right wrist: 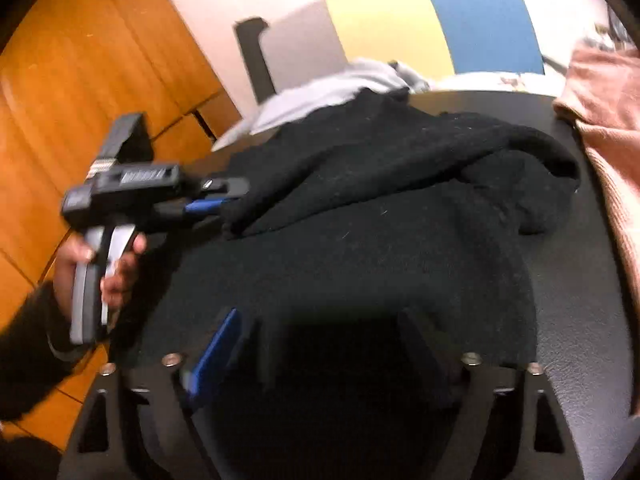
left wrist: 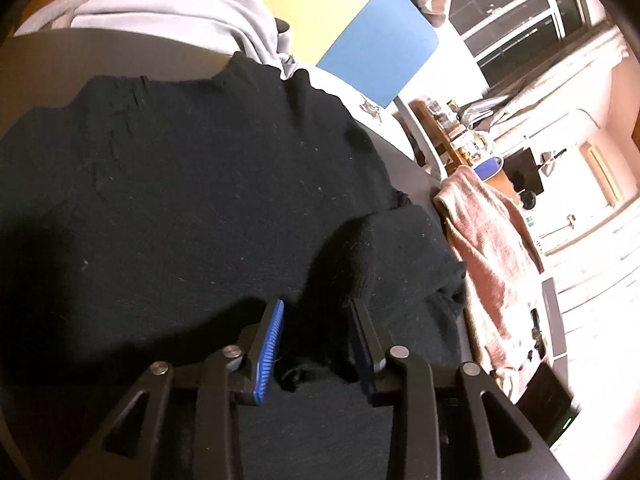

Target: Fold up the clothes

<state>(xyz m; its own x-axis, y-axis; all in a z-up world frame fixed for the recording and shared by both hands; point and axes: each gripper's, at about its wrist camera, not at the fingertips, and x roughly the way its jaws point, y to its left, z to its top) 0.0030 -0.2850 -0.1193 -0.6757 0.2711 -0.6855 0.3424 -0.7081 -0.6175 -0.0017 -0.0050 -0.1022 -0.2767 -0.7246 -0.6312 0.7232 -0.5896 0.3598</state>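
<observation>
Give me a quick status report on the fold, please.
Left gripper holds a black sweater fold. Right gripper open above it. Pink garment and grey garment alongside.

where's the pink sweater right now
The pink sweater hangs over the right edge of the dark table in the right wrist view, beside the black garment; the left wrist view also shows it on the right.

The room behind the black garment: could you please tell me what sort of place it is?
Probably a lived-in home room: wood flooring, a cluttered wooden shelf near a window, and spare clothes, grey and pink.
</observation>
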